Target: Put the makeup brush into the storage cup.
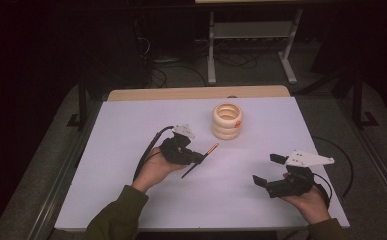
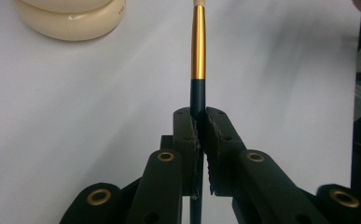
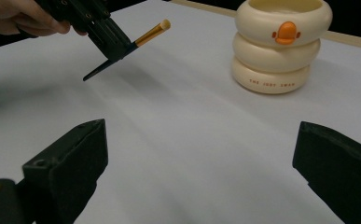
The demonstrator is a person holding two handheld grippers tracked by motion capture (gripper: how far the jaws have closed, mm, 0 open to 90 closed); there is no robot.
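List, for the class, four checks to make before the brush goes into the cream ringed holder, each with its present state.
1. Left gripper shut on the brush: ok.
2. Brush lifted off the white table: ok.
3. Holder upright, mouth open: ok.
4. Right gripper open and apart from the holder: ok.
5. Room inside the holder for the brush: cannot tell.

L gripper (image 1: 201, 159) is clamping tight on a thin stick, jaws pointing toward table centre. R gripper (image 1: 270, 169) is hovering low w/ jaws spread wide, pointing left.
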